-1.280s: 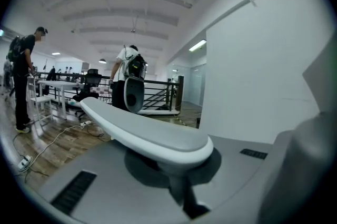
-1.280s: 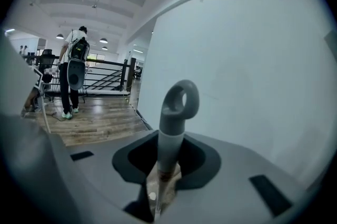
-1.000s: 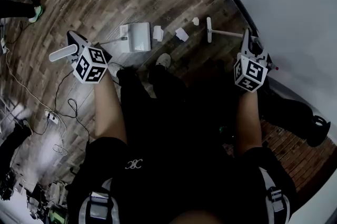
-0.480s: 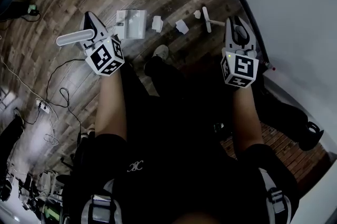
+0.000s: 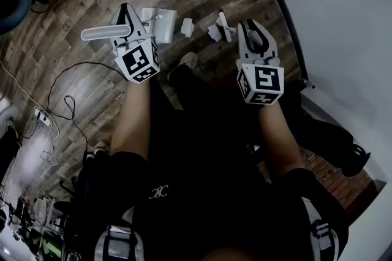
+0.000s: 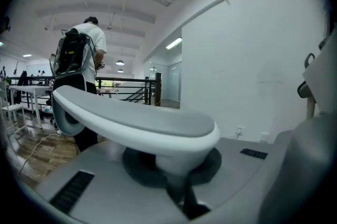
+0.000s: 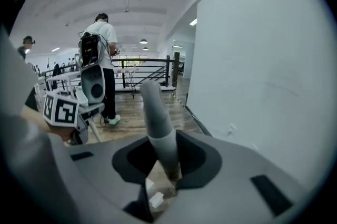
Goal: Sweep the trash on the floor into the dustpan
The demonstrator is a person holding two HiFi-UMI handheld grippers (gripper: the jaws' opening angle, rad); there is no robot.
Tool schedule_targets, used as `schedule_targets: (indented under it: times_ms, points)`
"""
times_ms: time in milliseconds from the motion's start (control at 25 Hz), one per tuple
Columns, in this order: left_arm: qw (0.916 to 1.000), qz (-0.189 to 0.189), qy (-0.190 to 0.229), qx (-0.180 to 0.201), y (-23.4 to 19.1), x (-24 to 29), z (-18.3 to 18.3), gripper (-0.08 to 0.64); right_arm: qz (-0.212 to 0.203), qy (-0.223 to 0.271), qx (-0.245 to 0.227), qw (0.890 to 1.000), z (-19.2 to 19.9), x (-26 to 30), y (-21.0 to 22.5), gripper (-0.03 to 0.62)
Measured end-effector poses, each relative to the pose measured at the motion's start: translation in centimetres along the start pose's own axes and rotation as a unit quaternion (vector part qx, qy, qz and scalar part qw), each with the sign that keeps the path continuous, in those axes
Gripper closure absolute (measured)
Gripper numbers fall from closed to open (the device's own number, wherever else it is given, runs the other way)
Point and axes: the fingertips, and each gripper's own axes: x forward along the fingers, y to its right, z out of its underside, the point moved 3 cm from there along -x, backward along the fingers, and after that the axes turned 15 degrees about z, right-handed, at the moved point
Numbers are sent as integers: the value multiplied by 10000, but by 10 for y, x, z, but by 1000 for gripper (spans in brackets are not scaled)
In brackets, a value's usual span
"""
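My left gripper is shut on the grey handle of the white dustpan, which rests on the wood floor ahead of my feet. In the left gripper view that handle lies across the closed jaws. My right gripper is shut on the broom's thin handle, and the white broom head sits just left of it. Two white scraps of trash lie between dustpan and broom. More scraps show through the gap under the right jaws.
A white wall with a dark baseboard runs down the right. Black cables and a power strip lie on the floor at left. My shoe is just behind the trash. A person with a backpack stands farther off near a railing.
Both grippers have swung inward toward each other. The broom head has shifted left, closer to the scraps, and the dustpan handle has come up and right with the left gripper.
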Motion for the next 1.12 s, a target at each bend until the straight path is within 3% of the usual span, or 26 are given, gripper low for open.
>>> schedule_targets:
  times_ms: [320, 520, 640, 920, 1120]
  points:
    - [9998, 168, 56, 11, -3, -6, 2, 565, -308, -30, 1096, 9935, -55, 8, -43, 492]
    - [9996, 249, 117, 19, -12, -14, 1, 561, -302, -123, 2116, 9768, -68, 8, -46, 491]
    - [9995, 306, 108, 9, -14, -11, 2, 561, -329, -104, 2498, 9677, -71, 6, -42, 491]
    - [9984, 565, -1, 54, -19, -13, 7, 561, -417, 166, 2267, 9729, -84, -26, -44, 503]
    - [9959, 841, -329, 90, -26, -14, 11, 563, -395, 540, 1987, 9778, -103, -63, -36, 505]
